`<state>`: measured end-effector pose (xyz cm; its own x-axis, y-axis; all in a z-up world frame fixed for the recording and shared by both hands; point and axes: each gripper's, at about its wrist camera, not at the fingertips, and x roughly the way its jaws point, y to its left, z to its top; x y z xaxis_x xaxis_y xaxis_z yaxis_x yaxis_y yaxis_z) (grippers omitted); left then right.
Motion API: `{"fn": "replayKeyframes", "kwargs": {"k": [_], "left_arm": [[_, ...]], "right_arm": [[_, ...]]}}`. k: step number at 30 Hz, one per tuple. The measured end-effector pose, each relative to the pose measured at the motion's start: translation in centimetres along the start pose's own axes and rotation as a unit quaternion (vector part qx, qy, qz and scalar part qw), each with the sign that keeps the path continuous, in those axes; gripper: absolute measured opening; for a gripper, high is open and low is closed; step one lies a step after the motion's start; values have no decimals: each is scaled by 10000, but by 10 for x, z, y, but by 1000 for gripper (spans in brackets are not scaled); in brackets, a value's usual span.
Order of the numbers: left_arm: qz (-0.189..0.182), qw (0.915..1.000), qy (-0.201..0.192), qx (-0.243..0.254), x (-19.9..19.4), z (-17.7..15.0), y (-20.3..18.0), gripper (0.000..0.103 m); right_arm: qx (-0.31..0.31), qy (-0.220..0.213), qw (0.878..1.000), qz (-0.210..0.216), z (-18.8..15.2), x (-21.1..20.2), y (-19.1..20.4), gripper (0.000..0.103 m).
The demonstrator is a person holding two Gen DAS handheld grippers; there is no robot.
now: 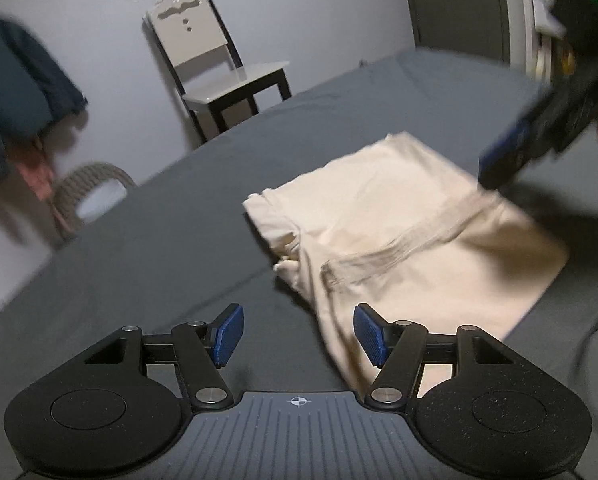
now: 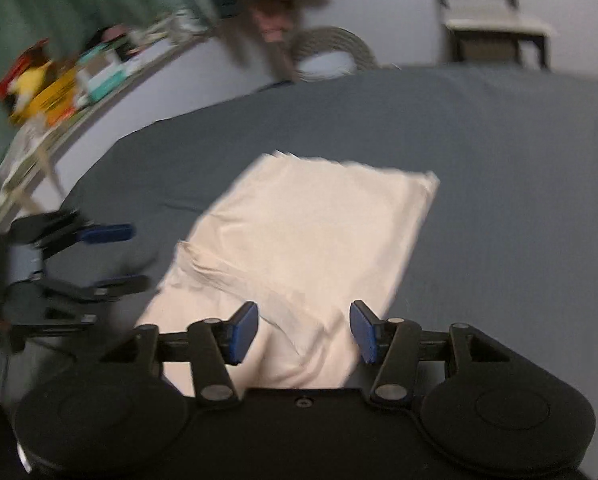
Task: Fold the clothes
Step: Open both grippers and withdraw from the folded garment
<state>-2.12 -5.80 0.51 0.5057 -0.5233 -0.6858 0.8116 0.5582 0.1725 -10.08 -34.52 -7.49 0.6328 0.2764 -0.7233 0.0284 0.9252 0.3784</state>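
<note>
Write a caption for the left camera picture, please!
Open left gripper hovers beside folded cream garment on grey bed.

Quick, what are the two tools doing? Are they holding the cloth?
Left tool: open, holding nothing; the cream cloth lies on the bed beyond its tips.
Right tool: open, holding nothing, above the cloth.

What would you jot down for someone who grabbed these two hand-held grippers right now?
Left gripper: open, empty, at the near edge of the cream garment.
Right gripper: open, empty, above the garment's other side.
The garment lies folded into a rough rectangle on the grey bed sheet.
Done: main folds seem finished.
Left: perhaps one more fold or smoothing; the pictures are blurred.
</note>
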Motion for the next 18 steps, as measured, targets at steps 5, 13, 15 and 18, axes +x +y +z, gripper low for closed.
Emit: {"fn": "replayKeyframes", "kwargs": {"k": [5, 13, 15, 18], "left_arm": [[-1295, 9888, -351, -660, -12, -3, 9, 62], [-1128, 9930, 253, 230, 18, -14, -24, 62], [-1190, 9921, 359, 162, 23, -16, -24, 62], [-1189, 9916, 504, 81, 30, -19, -27, 62]], "right_arm": [[800, 17, 9952, 559, -8, -2, -20, 40], [1004, 232, 9925, 651, -12, 16, -27, 40], [1116, 293, 9900, 808, -14, 19, -30, 40], [1369, 360, 9845, 1034, -17, 27, -36, 39]]}}
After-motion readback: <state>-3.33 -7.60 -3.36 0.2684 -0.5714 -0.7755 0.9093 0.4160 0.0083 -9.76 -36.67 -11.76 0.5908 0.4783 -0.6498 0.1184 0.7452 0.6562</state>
